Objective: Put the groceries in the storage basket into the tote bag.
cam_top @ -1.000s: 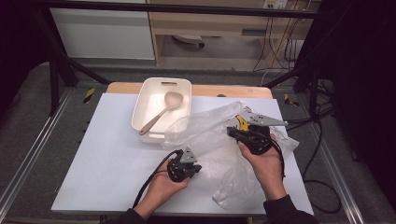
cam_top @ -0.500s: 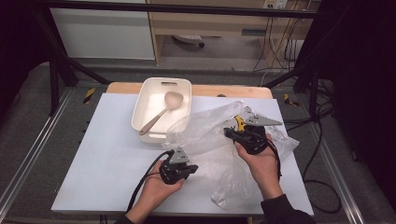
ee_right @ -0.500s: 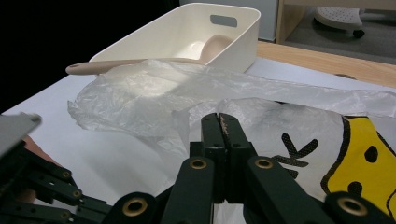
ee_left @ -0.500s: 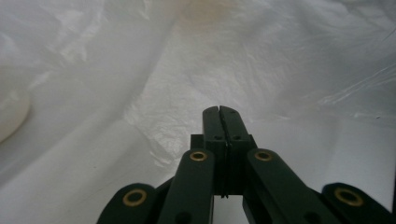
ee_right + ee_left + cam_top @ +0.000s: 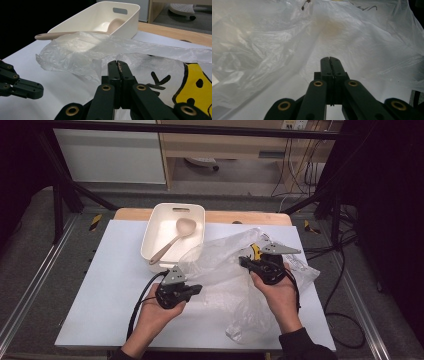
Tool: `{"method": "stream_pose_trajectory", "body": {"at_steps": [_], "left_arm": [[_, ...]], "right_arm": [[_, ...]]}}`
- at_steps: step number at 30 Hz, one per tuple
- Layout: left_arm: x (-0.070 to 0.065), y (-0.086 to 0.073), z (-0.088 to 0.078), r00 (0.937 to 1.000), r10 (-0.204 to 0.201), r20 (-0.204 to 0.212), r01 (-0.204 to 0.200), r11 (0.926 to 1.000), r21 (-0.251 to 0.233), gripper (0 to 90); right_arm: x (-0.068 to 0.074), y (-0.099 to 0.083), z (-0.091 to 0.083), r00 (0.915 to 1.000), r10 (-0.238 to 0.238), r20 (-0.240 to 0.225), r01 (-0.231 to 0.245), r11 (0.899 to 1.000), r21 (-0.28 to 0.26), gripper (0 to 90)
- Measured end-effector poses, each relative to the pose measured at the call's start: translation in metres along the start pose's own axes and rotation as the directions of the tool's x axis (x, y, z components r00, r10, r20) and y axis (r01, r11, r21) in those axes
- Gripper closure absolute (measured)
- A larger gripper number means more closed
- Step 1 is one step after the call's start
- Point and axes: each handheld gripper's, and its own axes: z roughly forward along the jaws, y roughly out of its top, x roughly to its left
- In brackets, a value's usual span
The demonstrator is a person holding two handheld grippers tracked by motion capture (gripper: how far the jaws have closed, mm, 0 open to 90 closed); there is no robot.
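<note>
A clear plastic bag (image 5: pixel 235 280) lies crumpled across the white tabletop (image 5: pixel 100 285), spreading from the centre out toward 3 o'clock and down toward 5 o'clock in the high view. It carries a yellow and black print (image 5: pixel 192 85) on the part near the right claw.

The left claw (image 5: pixel 196 290) sits at about 7 o'clock from the tabletop's centre, held in the person's left hand (image 5: pixel 155 312), its tip pointing toward 3 o'clock at the near edge of the bag. In the left gripper view its jaws are pressed flat together, closed, with no film visibly pinched between them; the bag rises as a pale wall just beyond the tips (image 5: pixel 329 61).

The right claw (image 5: pixel 243 262) is at about 3 o'clock from centre, held in the right hand (image 5: pixel 280 292), its tip pointing toward 9 o'clock over the bag. In the right gripper view its jaws are likewise closed tight; whether a fold of film is caught at the tips (image 5: pixel 117 65) cannot be told. The left claw's dark linkage shows at 8 o'clock in that view.

A cream bin (image 5: pixel 155 227) stands at 12 o'clock on the tabletop, touching the bag's far edge, with a beige spoon (image 5: pixel 175 237) lying inside, its handle resting on the rim
</note>
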Motion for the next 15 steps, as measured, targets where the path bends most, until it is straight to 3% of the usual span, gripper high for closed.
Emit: {"method": "stream_pose_trajectory", "body": {"at_steps": [8,15], "left_arm": [[0.009,0.007,-0.017,0.9988,-0.019,-0.045,0.018,0.9990,-0.041,90.0],[0.018,0.013,-0.033,0.9914,-0.066,-0.113,0.055,0.9941,-0.094,69.5]], "right_arm": [[-0.001,-0.005,0.003,1.0000,-0.006,-0.002,0.006,1.000,0.006,90.0],[-0.001,-0.006,0.004,1.0000,-0.006,-0.004,0.006,1.000,0.010,90.0]]}}
